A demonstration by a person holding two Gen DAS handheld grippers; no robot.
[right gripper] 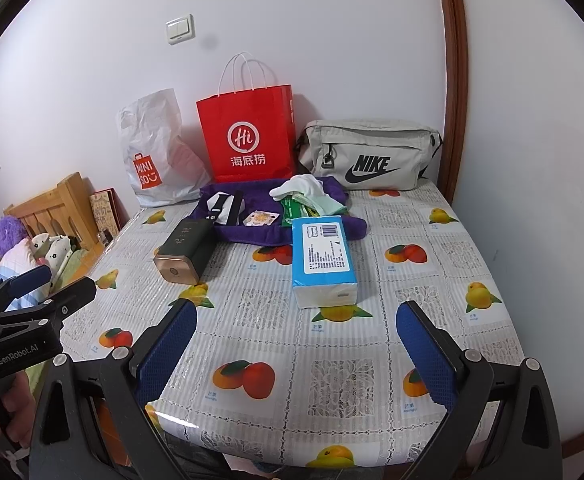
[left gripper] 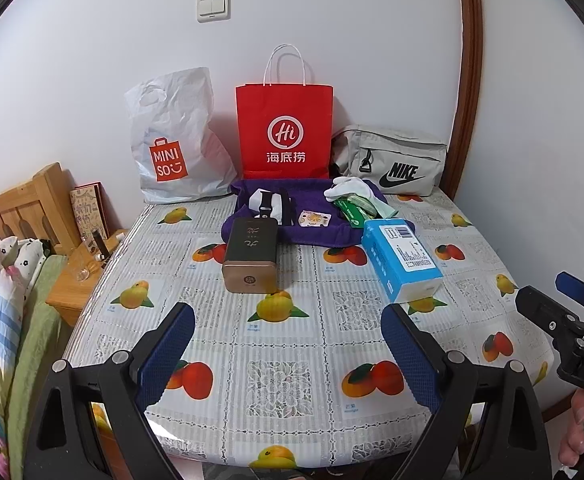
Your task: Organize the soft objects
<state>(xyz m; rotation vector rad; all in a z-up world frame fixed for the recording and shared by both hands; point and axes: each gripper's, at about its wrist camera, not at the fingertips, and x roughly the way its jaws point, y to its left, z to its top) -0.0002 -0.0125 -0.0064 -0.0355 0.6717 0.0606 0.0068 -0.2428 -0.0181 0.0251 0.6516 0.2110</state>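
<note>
A purple towel (left gripper: 316, 194) (right gripper: 259, 196) lies at the back of the table. On it lie a white glove (left gripper: 348, 188) (right gripper: 298, 186), a green packet (left gripper: 352, 210) (right gripper: 298, 210), a black-and-white sock bundle (left gripper: 269, 204) (right gripper: 223, 204) and a small orange card (left gripper: 314, 218) (right gripper: 260, 218). A blue tissue pack (left gripper: 402, 258) (right gripper: 324, 254) lies in front of the towel. My left gripper (left gripper: 287, 332) is open and empty over the table's front. My right gripper (right gripper: 296, 332) is open and empty, also near the front edge.
A dark box with a gold end (left gripper: 249, 254) (right gripper: 185, 254) lies left of centre. A white Miniso bag (left gripper: 175, 140), a red paper bag (left gripper: 285, 132) and a grey Nike bag (left gripper: 396, 158) stand against the wall. A bed and nightstand (left gripper: 71, 280) are to the left.
</note>
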